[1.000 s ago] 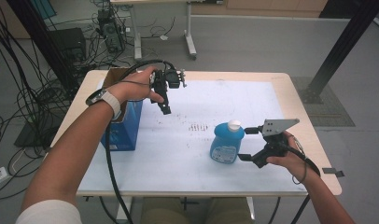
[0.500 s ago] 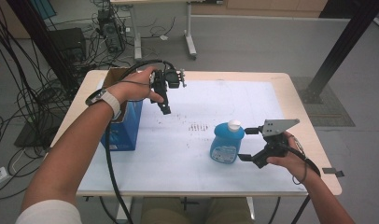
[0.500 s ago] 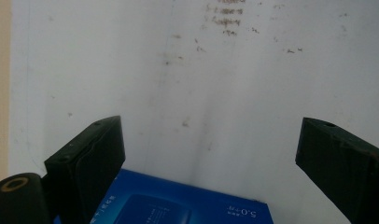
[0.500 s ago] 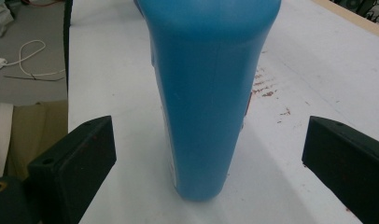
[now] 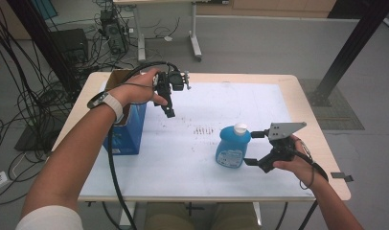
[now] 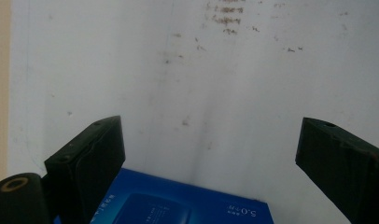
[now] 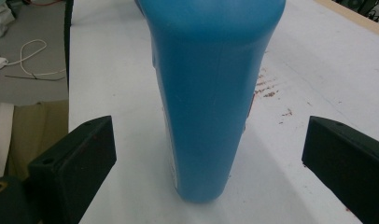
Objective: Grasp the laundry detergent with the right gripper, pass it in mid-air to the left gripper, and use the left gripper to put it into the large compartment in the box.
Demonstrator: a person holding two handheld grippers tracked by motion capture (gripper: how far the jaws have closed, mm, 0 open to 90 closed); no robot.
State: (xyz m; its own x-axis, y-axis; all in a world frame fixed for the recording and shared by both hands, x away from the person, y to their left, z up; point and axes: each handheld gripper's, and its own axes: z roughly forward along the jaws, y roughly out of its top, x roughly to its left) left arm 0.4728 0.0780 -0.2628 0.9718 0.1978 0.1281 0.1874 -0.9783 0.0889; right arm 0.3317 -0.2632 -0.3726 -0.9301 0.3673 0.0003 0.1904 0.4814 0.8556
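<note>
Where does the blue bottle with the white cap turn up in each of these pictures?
High view: blue bottle stands right of centre, beside the right hand-held gripper.
Left gripper view: not in it.
Right gripper view: bottle fills the centre, between open jaws.
Shared landmark: reddish marks on the white sheet.

In the right gripper view, the blue bottle (image 7: 211,93) runs off the top edge, its cap and shoulders cut away, and its label shows as a thin sliver too narrow to read. In the left gripper view, the bottom edge cuts off the blue box (image 6: 178,203), whose white print is too blurred to make out. From the high view, the person's left forearm hides part of the box (image 5: 128,134), and the bottle's label (image 5: 227,155) is too small to read there.
</note>
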